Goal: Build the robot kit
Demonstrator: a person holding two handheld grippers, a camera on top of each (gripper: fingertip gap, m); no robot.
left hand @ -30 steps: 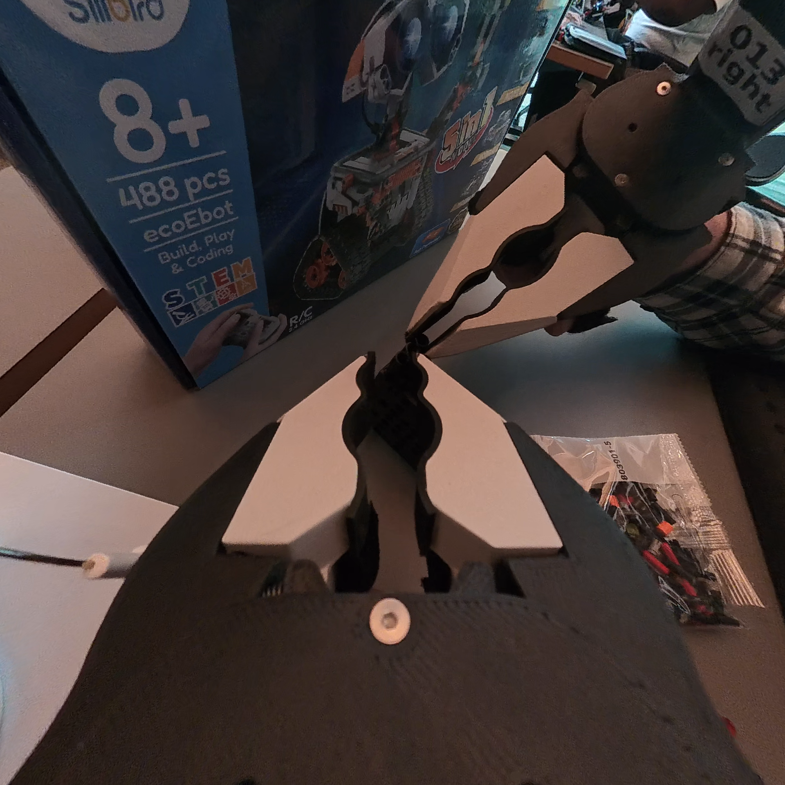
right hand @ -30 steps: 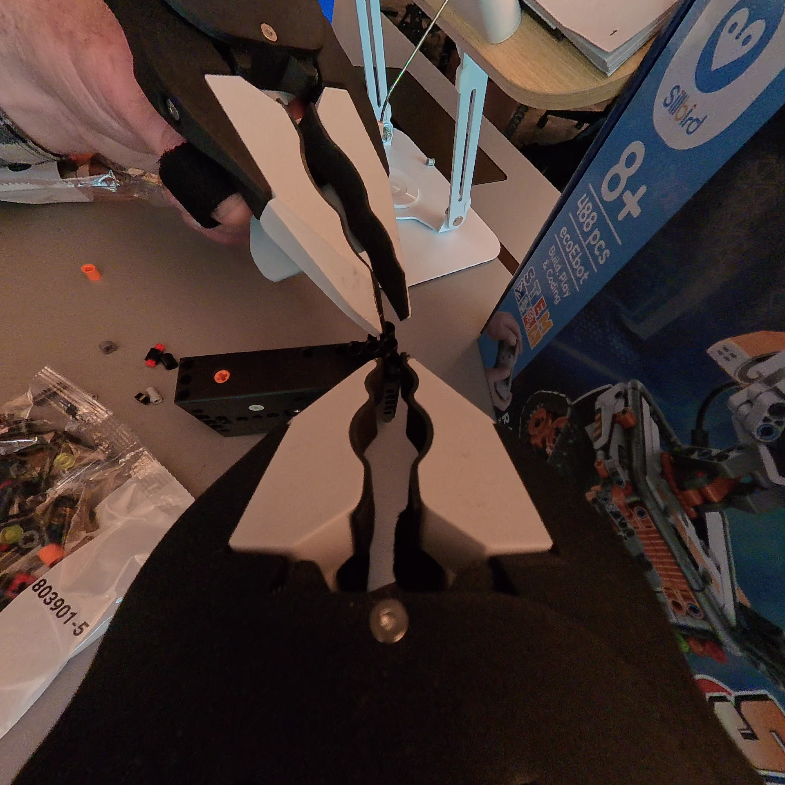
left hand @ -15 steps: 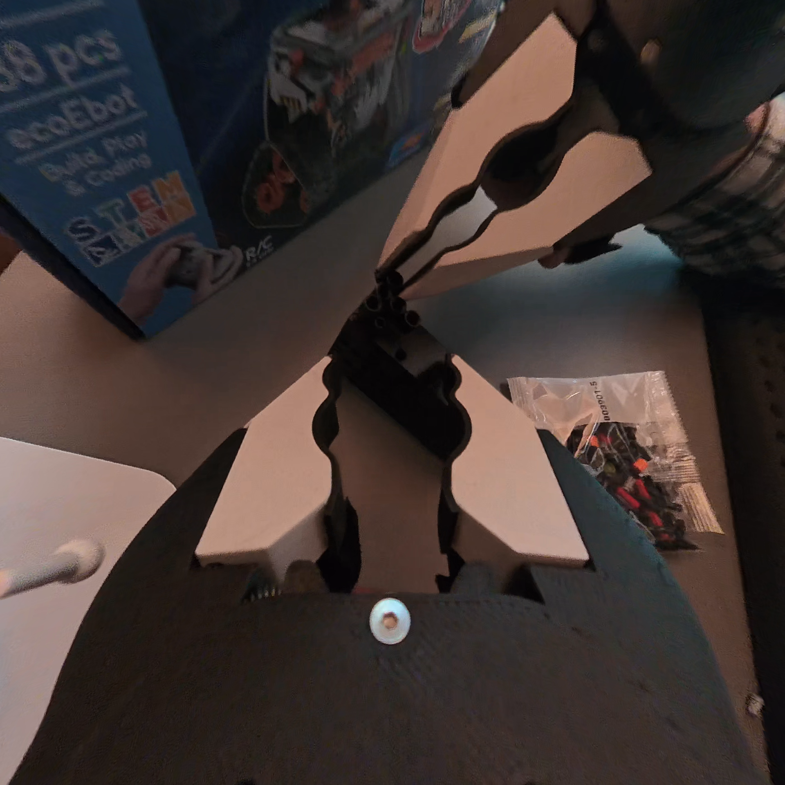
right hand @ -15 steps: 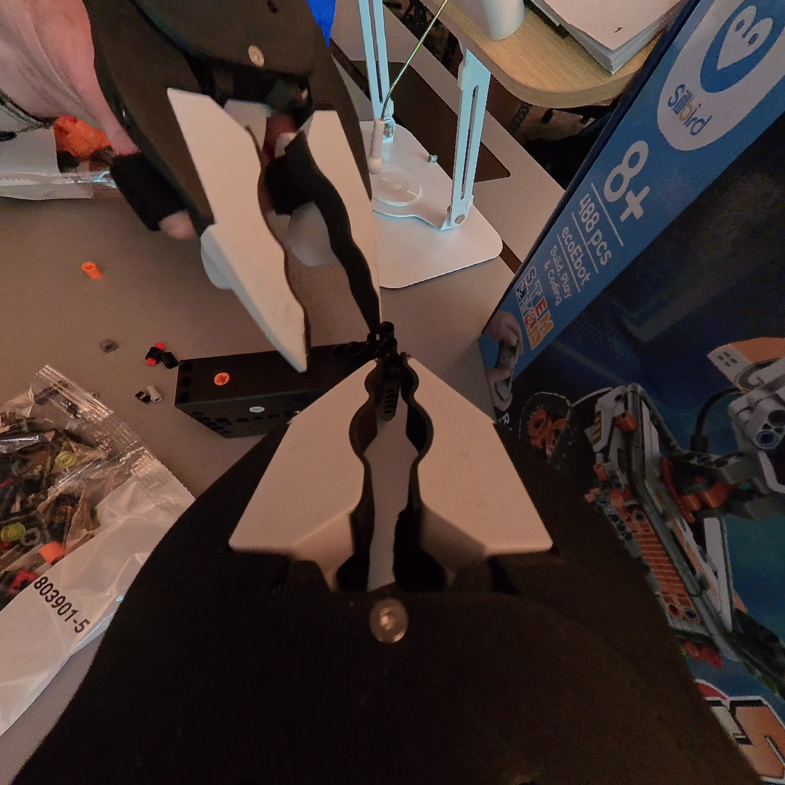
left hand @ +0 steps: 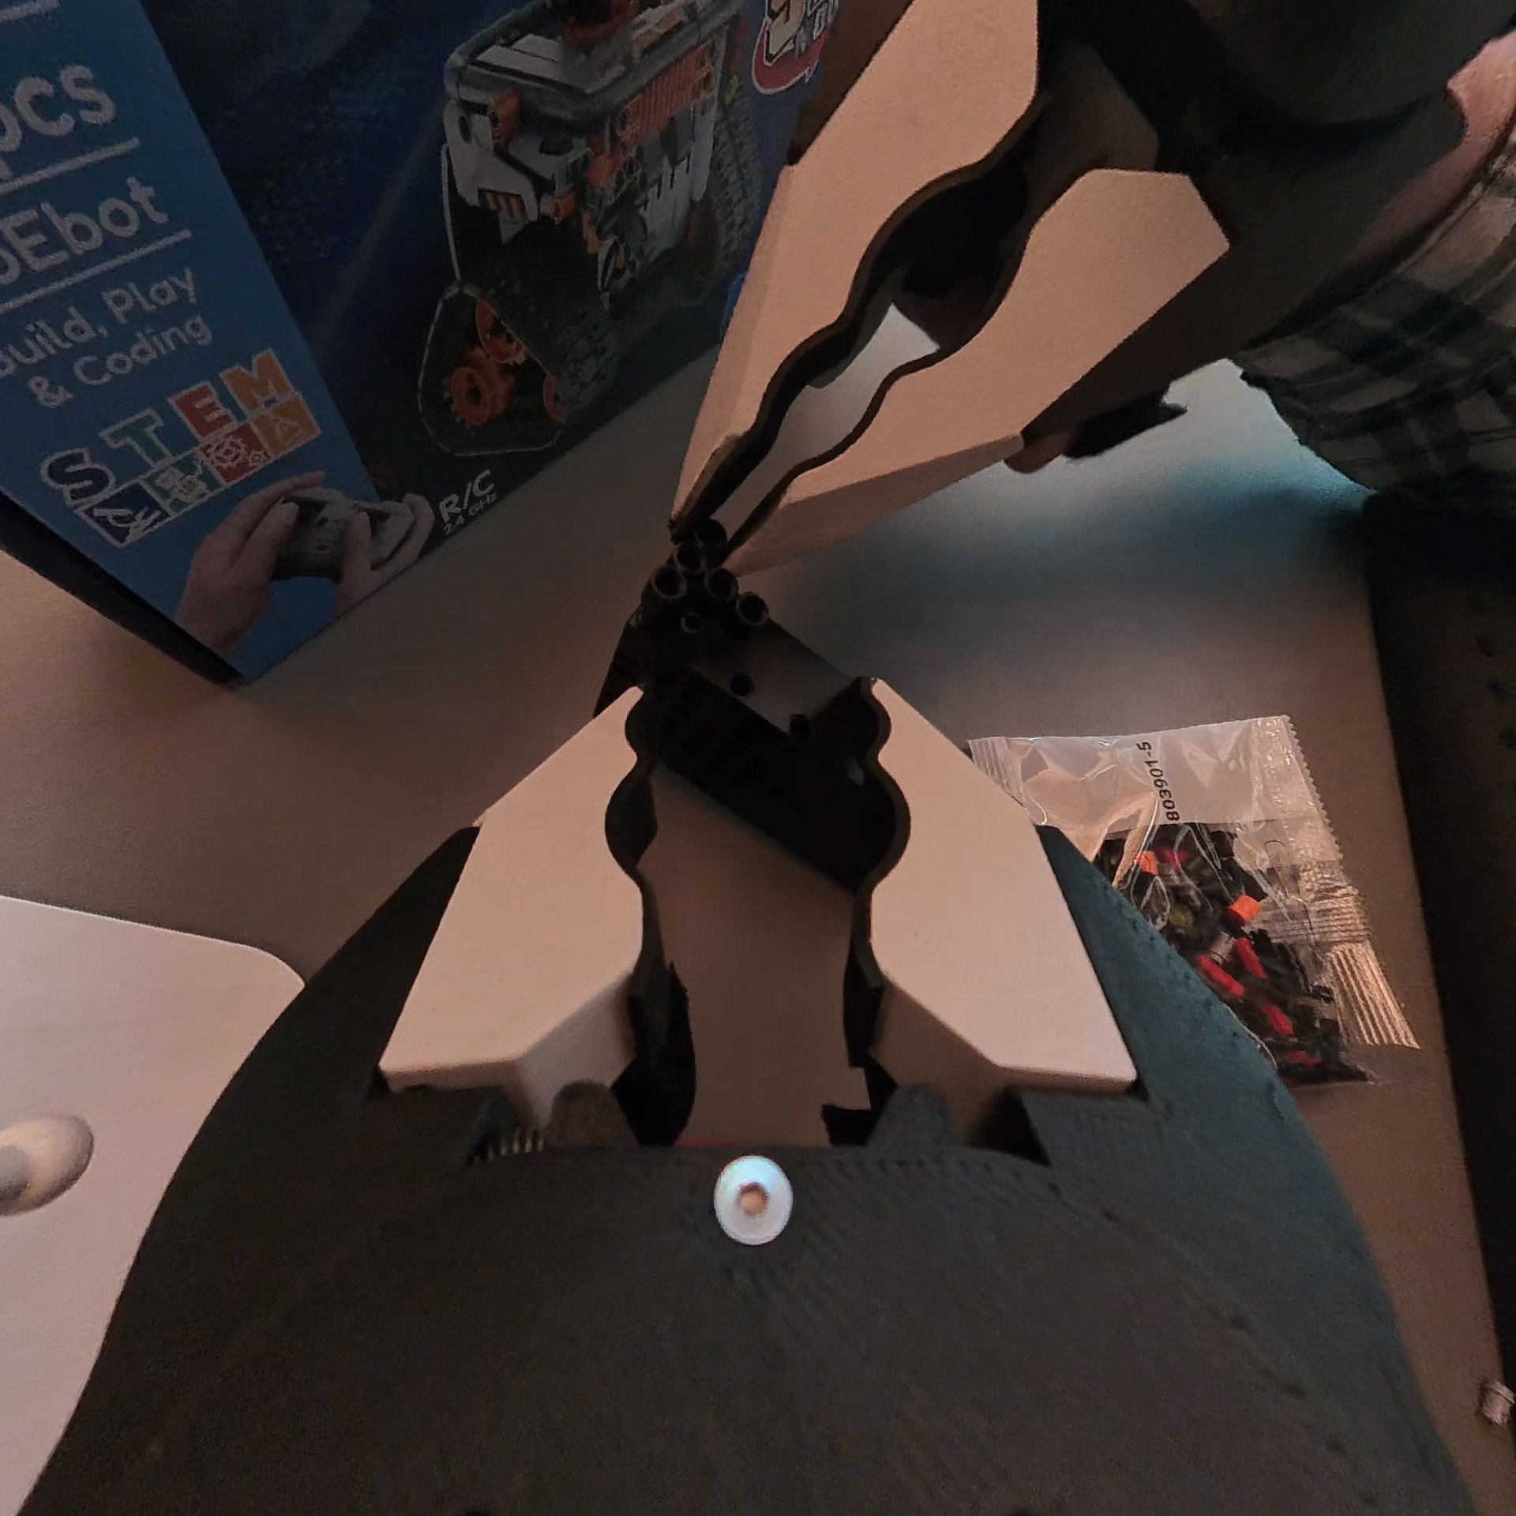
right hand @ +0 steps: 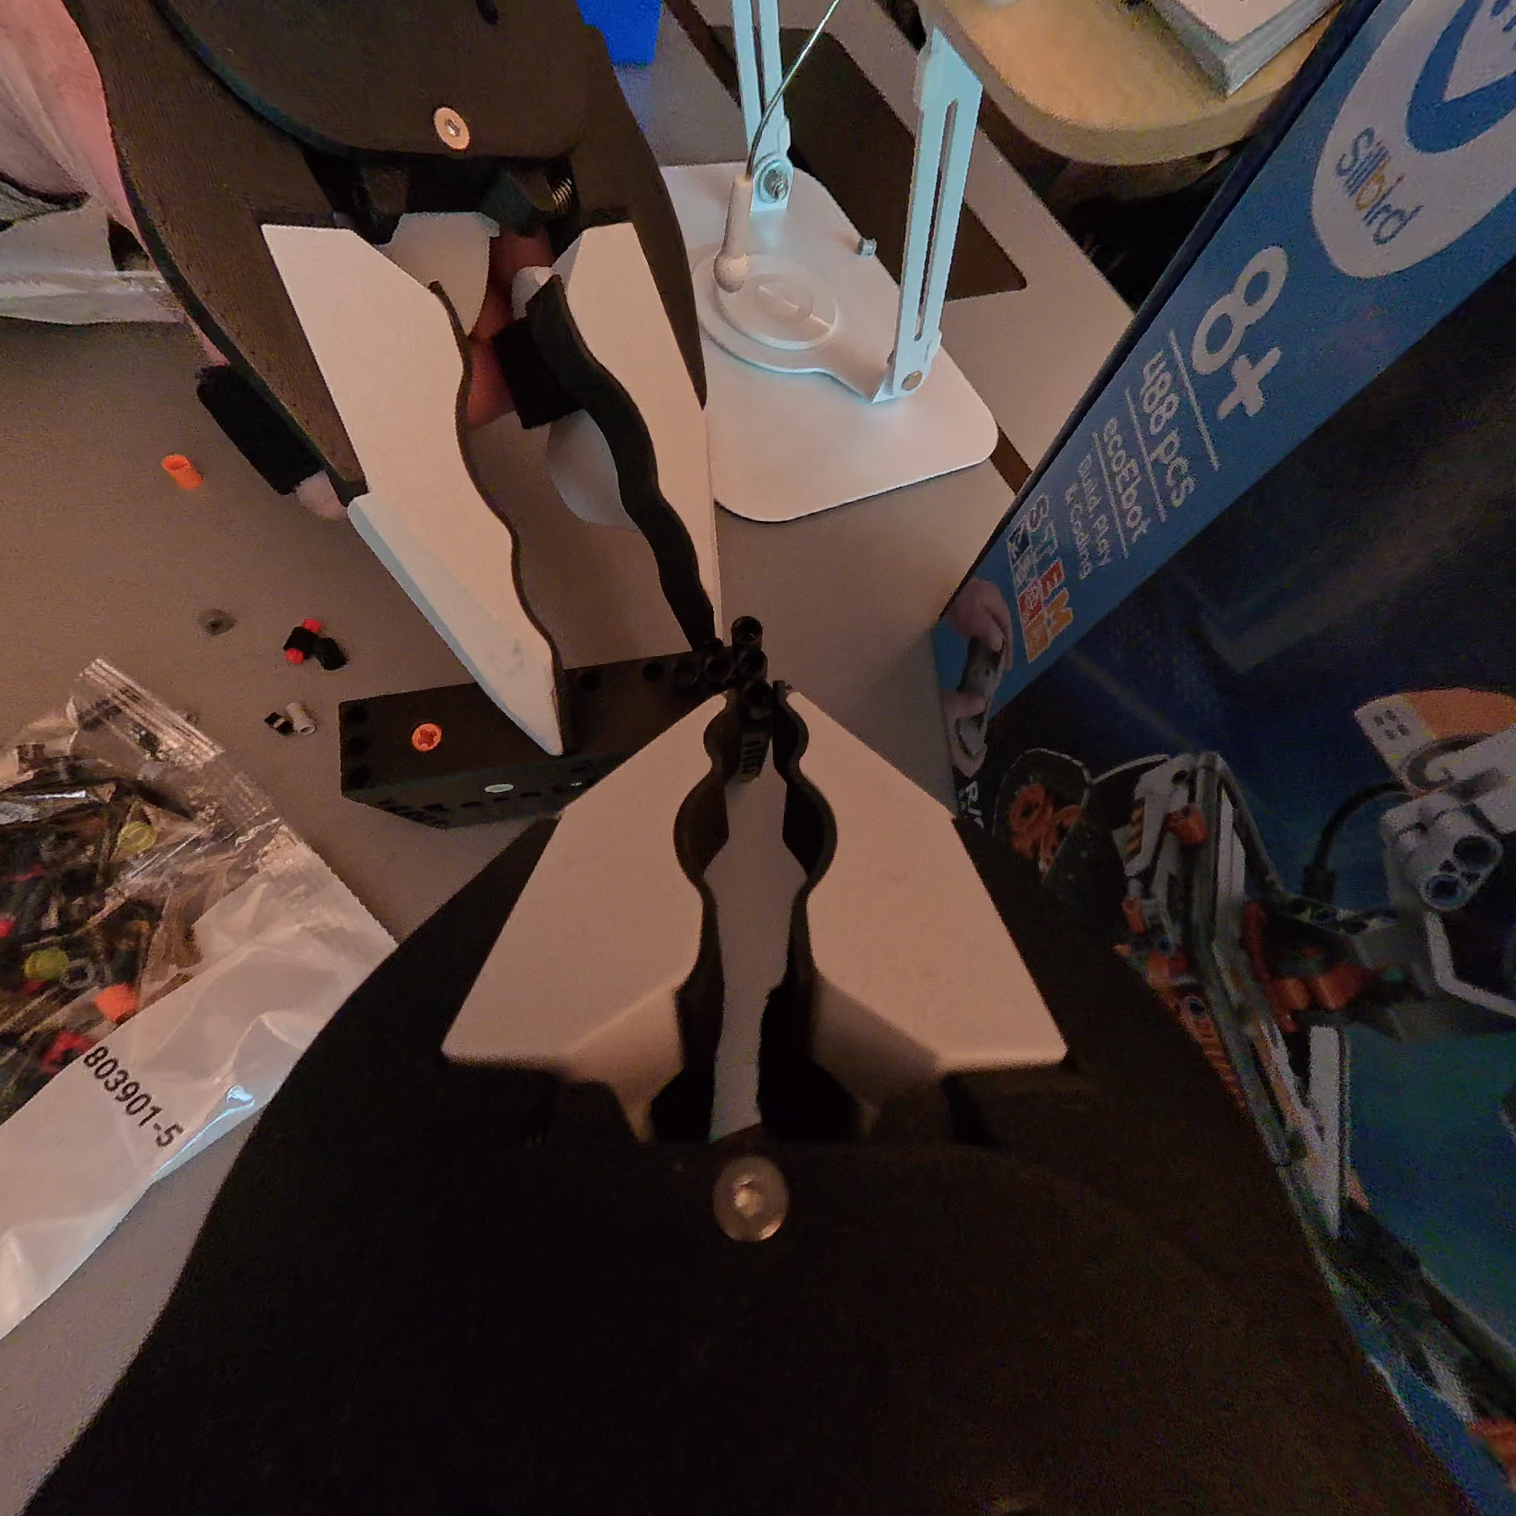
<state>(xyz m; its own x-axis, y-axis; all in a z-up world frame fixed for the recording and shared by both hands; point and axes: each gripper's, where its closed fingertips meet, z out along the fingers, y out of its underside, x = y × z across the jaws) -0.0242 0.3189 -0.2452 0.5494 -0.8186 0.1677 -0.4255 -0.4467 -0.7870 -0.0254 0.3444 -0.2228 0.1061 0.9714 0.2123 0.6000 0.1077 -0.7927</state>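
A black rectangular block [left hand: 763, 738] with holes lies on the grey table [left hand: 328, 779]; it also shows in the right wrist view [right hand: 443, 763]. My left gripper [left hand: 751, 697] is open, its jaws astride the block's end; I cannot tell if the pads touch it. It comes in from the upper left in the right wrist view [right hand: 623, 689]. My right gripper [right hand: 751, 697] is shut on a small black holed piece [right hand: 742, 656] at the block's end. In the left wrist view the right gripper [left hand: 705, 537] meets the piece [left hand: 705, 586] just beyond my left fingertips.
A big blue toy box [left hand: 205, 328] stands close behind, on the right in the right wrist view [right hand: 1230, 533]. A clear bag of small parts [left hand: 1214, 902] lies beside the block. A white lamp base [right hand: 820, 410] and loose small pieces [right hand: 312, 648] are on the table. A plaid sleeve [left hand: 1394, 344] shows. Only a small space, under 4 cm, lies between the two pairs of fingers.
My left gripper was shut a second ago; it has opened and come down astride the black block. My right gripper stays shut on the small black piece in about the same place.
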